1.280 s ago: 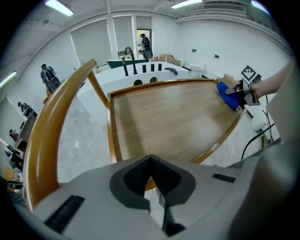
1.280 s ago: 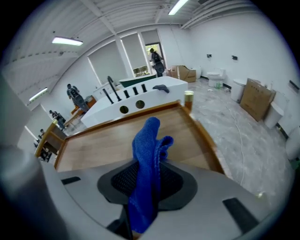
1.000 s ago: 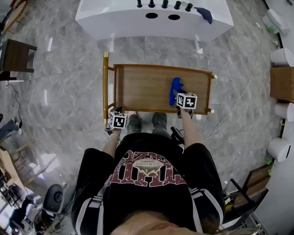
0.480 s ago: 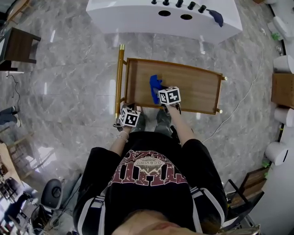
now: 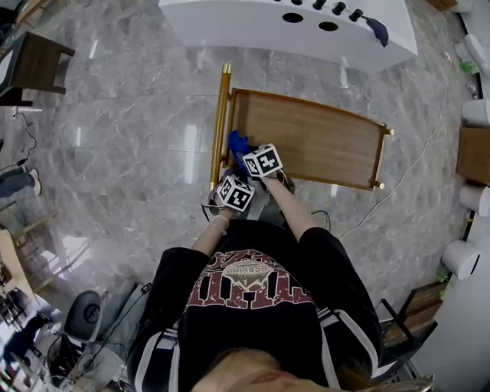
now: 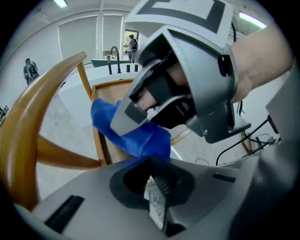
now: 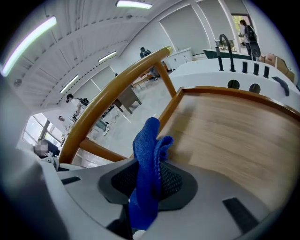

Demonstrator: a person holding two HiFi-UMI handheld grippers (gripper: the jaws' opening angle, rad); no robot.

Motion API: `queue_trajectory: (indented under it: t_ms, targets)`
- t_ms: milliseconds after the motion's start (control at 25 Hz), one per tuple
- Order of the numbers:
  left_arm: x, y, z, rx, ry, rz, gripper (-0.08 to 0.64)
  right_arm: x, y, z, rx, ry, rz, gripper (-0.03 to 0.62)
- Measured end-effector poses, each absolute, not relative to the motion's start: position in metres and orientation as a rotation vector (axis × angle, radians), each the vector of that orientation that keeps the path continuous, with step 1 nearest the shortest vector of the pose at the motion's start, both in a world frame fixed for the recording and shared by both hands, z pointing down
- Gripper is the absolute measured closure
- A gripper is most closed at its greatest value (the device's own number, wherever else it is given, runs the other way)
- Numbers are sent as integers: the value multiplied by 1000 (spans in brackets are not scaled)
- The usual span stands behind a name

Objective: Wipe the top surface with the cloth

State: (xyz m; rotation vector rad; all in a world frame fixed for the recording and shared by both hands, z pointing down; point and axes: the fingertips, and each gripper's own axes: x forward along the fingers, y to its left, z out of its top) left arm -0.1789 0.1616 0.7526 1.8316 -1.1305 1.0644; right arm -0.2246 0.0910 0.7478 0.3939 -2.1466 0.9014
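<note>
I work in a large open hall of the showroom or lab type. Indicators: polished grey marble floor [image 5: 130,115], long white counter [image 5: 222,23] with a tall tap [image 7: 227,49], ceiling strip lights [image 7: 133,4], people [image 7: 247,33] standing in the background.

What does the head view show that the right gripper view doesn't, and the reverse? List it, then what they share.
Head view only: the person's black shirt and the left claw, beside the right one. Right gripper view only: the right claw shut on the blue cloth, seen close up, and the ceiling lights. Both: the cloth, the wooden cart top, its golden handle and the white counter beyond.
</note>
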Motion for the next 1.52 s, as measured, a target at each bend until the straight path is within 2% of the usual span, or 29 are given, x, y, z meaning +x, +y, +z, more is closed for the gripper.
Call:
queue_trajectory:
  t_ms: [240,920,1520]
  targets:
    - [-175,167,752,1886,-1084,1078,512,-246,99,756,410,-2138,846,482]
    - [-181,162,750,1830,-1114,988,512,-245,98,769,385,-2133,697,480]
    - [-189,153,753,1726,-1202,978,512,-191,91,764,362,-2110,687,480]
